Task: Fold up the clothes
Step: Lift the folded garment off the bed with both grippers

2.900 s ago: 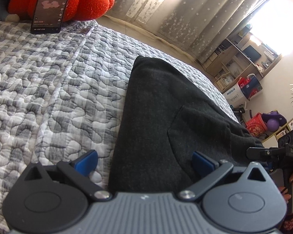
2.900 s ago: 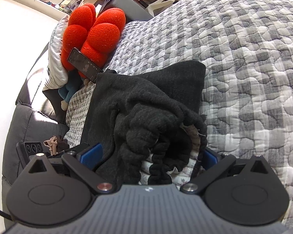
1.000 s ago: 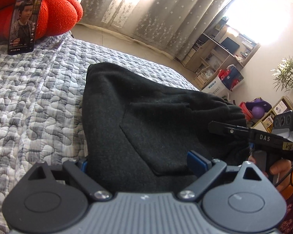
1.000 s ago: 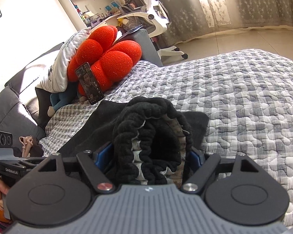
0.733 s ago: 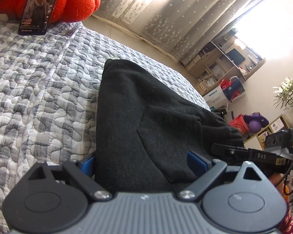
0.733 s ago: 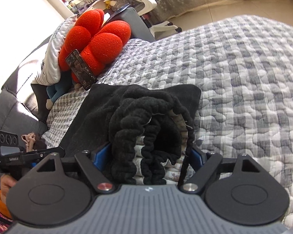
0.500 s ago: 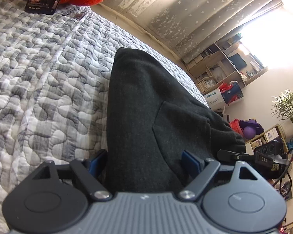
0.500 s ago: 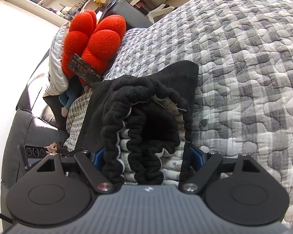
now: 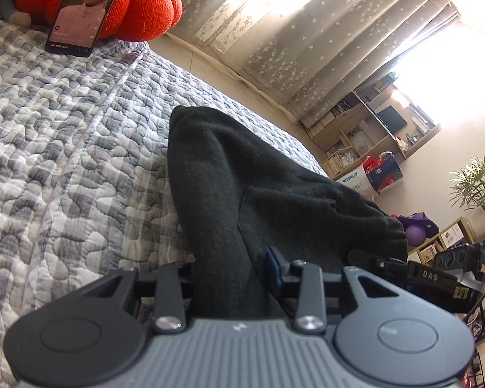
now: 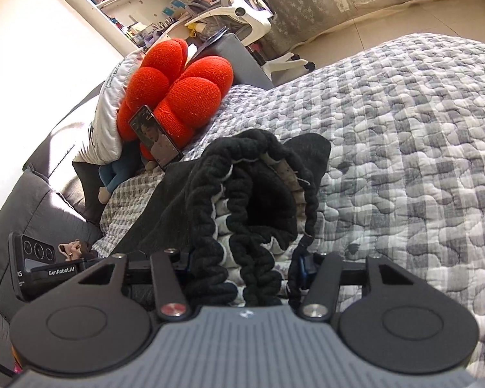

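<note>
Dark trousers (image 9: pixel 242 187), folded lengthwise on quilted bed (image 9: pixel 64 135), running ahead from both tongs. Left tongs (image 9: pixel 232 271): closing on plain edge, narrower than a second ago, cloth between the pads. Right tongs (image 10: pixel 242 268): closing likewise around ruffled elastic waistband (image 10: pixel 252 194). Judged: grip being taken for the next fold. Ahead, beyond cloth: red cushion (image 10: pixel 177 97), propped phone (image 10: pixel 155 135). Legible: "DAS" on neighbouring tool, left view; "GenRobot.AI", right view.
</note>
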### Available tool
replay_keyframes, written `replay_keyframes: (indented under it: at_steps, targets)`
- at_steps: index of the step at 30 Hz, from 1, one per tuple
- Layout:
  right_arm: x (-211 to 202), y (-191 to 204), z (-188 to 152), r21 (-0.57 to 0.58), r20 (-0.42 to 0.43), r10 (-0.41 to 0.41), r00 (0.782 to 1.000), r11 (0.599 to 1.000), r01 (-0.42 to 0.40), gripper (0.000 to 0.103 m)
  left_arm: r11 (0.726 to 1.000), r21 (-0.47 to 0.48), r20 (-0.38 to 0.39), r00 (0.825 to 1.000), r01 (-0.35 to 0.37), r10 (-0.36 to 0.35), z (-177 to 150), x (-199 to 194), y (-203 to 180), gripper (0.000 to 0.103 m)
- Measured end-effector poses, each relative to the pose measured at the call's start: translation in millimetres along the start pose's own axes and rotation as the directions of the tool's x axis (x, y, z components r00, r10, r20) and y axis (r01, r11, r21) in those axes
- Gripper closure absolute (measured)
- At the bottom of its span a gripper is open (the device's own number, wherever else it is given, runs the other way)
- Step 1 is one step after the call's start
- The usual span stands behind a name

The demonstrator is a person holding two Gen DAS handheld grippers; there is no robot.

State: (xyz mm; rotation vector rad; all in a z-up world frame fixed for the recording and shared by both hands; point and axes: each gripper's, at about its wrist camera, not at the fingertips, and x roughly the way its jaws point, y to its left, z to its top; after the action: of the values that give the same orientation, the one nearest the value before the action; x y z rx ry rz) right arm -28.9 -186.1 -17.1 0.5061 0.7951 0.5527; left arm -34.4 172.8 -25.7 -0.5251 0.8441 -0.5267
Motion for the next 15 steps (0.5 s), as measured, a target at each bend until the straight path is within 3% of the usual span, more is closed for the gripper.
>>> replay_keyframes:
  at_steps: [5,10,15]
  targets:
    - [12.2,-1.5,5.1,0.003,-0.046,-0.019,0.999,1.0,0.019,0.045,1.0,0.014,-0.04,0.999,-0.022,0.023,-1.3,4.1,1.8,0.064]
    - [18.3,-12.8,4.5,0.061,-0.095,-0.019,0.995,0.998,0.025,0.032,1.0,0.0,-0.054,0.998,-0.013,0.013,-2.2,11.6,8.7,0.036]
    - [23.1,-16.9,-0.7,0.082,-0.126,-0.013,0.992,0.996,0.023,0.024,1.0,-0.008,-0.062,0.998,-0.015,0.014,-3.1,20.1,11.6,0.033]
